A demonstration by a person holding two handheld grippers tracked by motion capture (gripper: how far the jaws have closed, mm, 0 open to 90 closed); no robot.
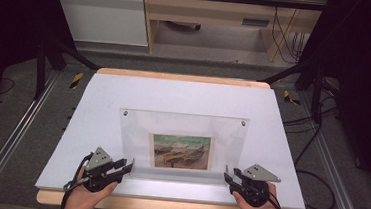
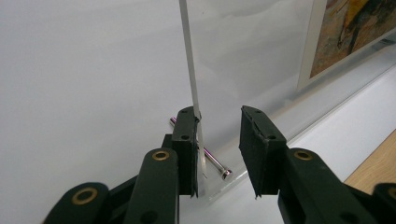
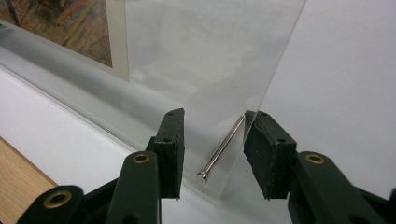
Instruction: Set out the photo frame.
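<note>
Two tongs, left [image 1: 127,167] and right [image 1: 228,178], unclenched, straddle near corners of clear acrylic picture frame [image 1: 183,134] near counter's [image 1: 98,107] front edge; lifting not begun.

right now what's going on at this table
A person has a gripper in each hand at the near corners of a clear acrylic frame lying on the white table. A boat picture sits inside it. The left gripper straddles the frame's left edge, one jaw against the panel, with a screw at that corner. The right gripper straddles the right corner and its screw. Both look open; nothing appears clamped.
</note>
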